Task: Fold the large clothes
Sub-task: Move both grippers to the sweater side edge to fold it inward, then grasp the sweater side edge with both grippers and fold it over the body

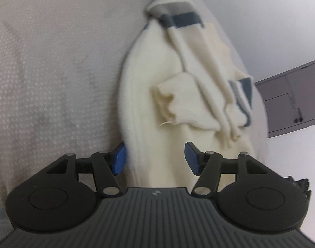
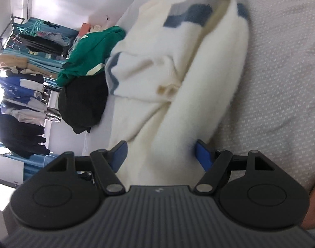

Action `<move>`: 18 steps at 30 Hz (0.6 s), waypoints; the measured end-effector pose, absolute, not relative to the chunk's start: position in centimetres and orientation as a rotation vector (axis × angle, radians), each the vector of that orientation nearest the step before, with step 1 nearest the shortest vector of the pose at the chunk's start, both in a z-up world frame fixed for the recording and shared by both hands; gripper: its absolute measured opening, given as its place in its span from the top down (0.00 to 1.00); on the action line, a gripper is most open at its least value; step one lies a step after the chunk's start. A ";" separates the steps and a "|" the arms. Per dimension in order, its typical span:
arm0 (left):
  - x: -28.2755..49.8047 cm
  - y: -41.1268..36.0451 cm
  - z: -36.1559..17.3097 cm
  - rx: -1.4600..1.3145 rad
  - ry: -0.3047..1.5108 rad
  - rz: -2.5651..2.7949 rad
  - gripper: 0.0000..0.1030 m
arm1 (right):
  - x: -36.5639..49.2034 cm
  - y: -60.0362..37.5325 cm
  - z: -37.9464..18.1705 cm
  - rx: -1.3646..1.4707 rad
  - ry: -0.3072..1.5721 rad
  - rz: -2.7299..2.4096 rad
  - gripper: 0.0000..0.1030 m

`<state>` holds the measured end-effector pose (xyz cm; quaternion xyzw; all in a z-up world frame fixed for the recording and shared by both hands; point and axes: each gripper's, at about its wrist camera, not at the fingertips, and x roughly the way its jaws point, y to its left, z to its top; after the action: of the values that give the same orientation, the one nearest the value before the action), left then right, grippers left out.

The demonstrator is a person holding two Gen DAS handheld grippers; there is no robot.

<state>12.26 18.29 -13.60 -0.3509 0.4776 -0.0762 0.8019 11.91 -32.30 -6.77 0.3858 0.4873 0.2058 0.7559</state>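
Note:
A cream knit sweater (image 1: 149, 95) with blue and grey stripes lies bunched on a pale textured bed cover (image 1: 54, 62). A ribbed cuff (image 1: 167, 103) sits on top of it. My left gripper (image 1: 155, 159) is open, its blue fingers (image 1: 119, 160) standing either side of a thick fold of the sweater. In the right wrist view the same sweater (image 2: 178, 82) runs between the blue fingers (image 2: 203, 155) of my right gripper (image 2: 161, 155), which is open around a thick fold. Both views are motion-blurred.
A green garment (image 2: 89, 55) and a black garment (image 2: 83, 103) lie piled on the bed beyond the sweater. A rack of hanging clothes (image 2: 19, 93) stands at the far left. A grey cabinet (image 1: 291, 97) shows against the white wall.

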 end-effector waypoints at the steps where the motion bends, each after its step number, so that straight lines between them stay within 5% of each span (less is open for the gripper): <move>1: 12.3 18.2 -13.8 -0.748 1.042 -0.147 0.37 | 12.0 -32.1 -6.9 0.828 1.078 0.438 0.28; 9: 13.0 17.0 -15.0 -0.624 1.175 -0.043 0.37 | 12.5 -29.2 -8.2 0.532 1.258 0.150 0.29; 18: 13.8 15.1 -15.6 -0.576 1.193 -0.055 0.37 | 12.9 -28.0 -9.1 0.603 1.274 0.343 0.30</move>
<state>13.80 15.13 -15.60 -0.2674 0.5537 -0.0254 0.7882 12.89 -27.96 -9.06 0.2757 0.5828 0.1568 0.7481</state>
